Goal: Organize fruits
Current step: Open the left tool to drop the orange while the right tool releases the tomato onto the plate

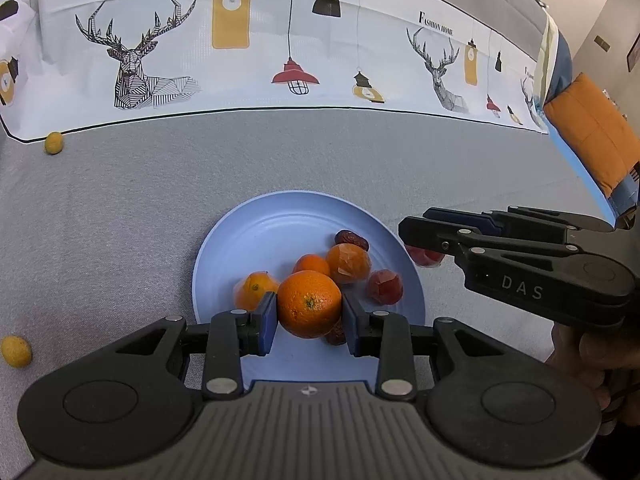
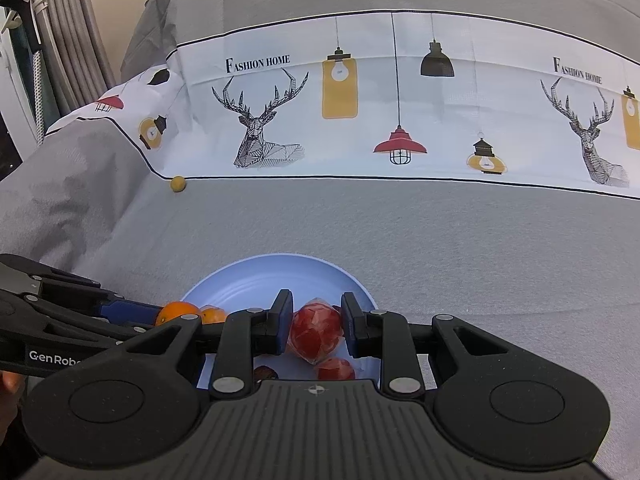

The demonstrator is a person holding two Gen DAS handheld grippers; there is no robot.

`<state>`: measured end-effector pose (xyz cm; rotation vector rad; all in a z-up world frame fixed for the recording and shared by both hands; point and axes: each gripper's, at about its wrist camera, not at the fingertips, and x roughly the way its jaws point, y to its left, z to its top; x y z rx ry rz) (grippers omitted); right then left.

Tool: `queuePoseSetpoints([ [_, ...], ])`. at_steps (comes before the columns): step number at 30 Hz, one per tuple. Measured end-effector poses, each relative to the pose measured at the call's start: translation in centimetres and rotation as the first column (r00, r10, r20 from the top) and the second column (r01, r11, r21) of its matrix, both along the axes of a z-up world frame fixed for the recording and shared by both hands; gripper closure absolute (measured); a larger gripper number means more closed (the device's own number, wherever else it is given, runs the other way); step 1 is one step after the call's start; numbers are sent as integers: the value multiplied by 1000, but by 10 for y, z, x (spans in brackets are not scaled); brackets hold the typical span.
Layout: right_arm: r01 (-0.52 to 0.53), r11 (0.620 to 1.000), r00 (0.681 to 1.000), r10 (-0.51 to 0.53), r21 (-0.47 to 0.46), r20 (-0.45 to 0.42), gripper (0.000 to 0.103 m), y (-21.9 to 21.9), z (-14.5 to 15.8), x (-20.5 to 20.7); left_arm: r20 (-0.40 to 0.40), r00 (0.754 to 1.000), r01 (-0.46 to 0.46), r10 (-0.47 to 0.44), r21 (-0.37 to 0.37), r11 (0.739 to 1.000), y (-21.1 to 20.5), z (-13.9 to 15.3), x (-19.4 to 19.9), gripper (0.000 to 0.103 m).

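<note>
A: What lies far left?

B: Two small yellow fruits on the grey bed cover, well apart from the plate: one [image 1: 16,351] near the left edge, another [image 1: 53,143] up by the printed white band [image 1: 256,40].

A: And the middle?

B: A blue plate [image 1: 256,232] on the cover. The left claw [image 1: 309,312] hangs over its near side, its blue pads pressed on either side of an orange [image 1: 309,303]. Behind it on the plate sit more oranges, one [image 1: 348,264] in clear wrap, a dark date [image 1: 352,239] and a wrapped red fruit [image 1: 385,287].

A: The right side?

B: The right claw [image 2: 315,330] sits over the plate's right rim, clamped on another wrapped red fruit [image 2: 316,330]. Below it lies one more red fruit [image 2: 335,369]. An orange cushion [image 1: 592,132] shows far right.
</note>
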<state>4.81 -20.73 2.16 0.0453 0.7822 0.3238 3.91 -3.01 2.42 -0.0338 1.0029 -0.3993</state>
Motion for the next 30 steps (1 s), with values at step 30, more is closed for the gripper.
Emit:
queuePoseSetpoints([
  [30, -9, 1000, 1000, 9, -5, -11, 75, 3, -4, -1, -15, 1000, 2, -3, -7, 1000, -1, -3, 1, 65],
])
